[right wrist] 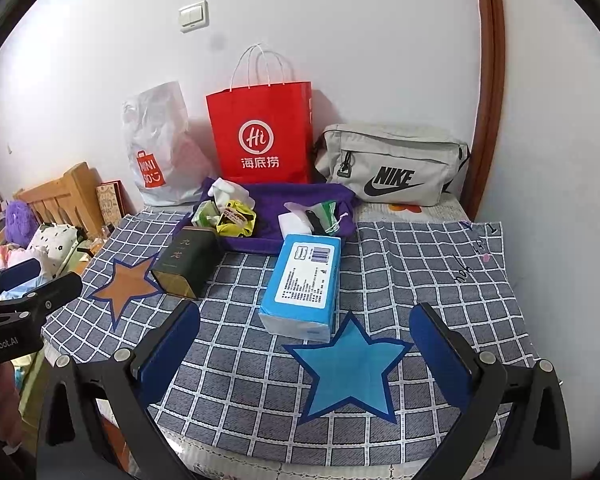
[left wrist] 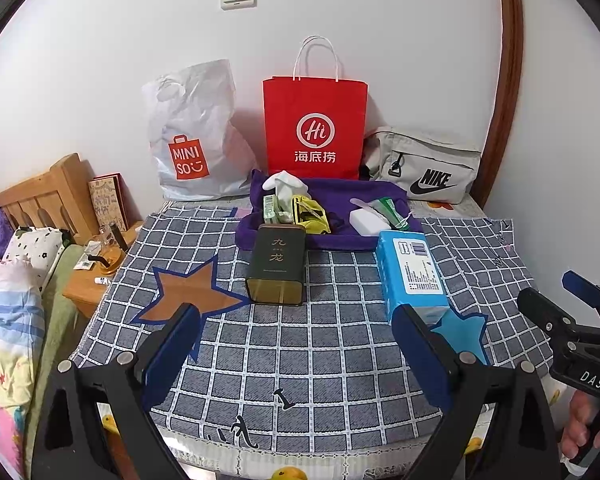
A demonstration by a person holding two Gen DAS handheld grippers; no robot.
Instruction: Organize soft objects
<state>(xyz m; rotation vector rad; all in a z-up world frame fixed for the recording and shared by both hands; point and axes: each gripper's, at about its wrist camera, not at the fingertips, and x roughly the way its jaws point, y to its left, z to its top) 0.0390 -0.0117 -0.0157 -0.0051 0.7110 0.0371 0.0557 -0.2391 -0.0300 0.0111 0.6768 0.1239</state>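
Note:
A blue pack of tissues [left wrist: 414,276] [right wrist: 302,286] lies on the checked cloth [left wrist: 332,344] [right wrist: 420,272], just behind a blue star patch [right wrist: 350,364]. A dark tin box [left wrist: 277,266] [right wrist: 188,262] lies beside an orange star patch [left wrist: 188,294] [right wrist: 126,282]. Behind them a purple tray [left wrist: 340,194] [right wrist: 284,196] holds a white sock, yellow packets and a white soft pack. My left gripper [left wrist: 300,344] is open and empty above the cloth's near part. My right gripper [right wrist: 306,344] is open and empty over the blue star, near the tissues.
A white Miniso bag [left wrist: 192,140] [right wrist: 156,148], a red paper bag [left wrist: 315,128] [right wrist: 262,136] and a grey Nike pouch [left wrist: 424,166] [right wrist: 392,164] stand against the wall. A wooden bed head [left wrist: 44,196] and bedding are at the left.

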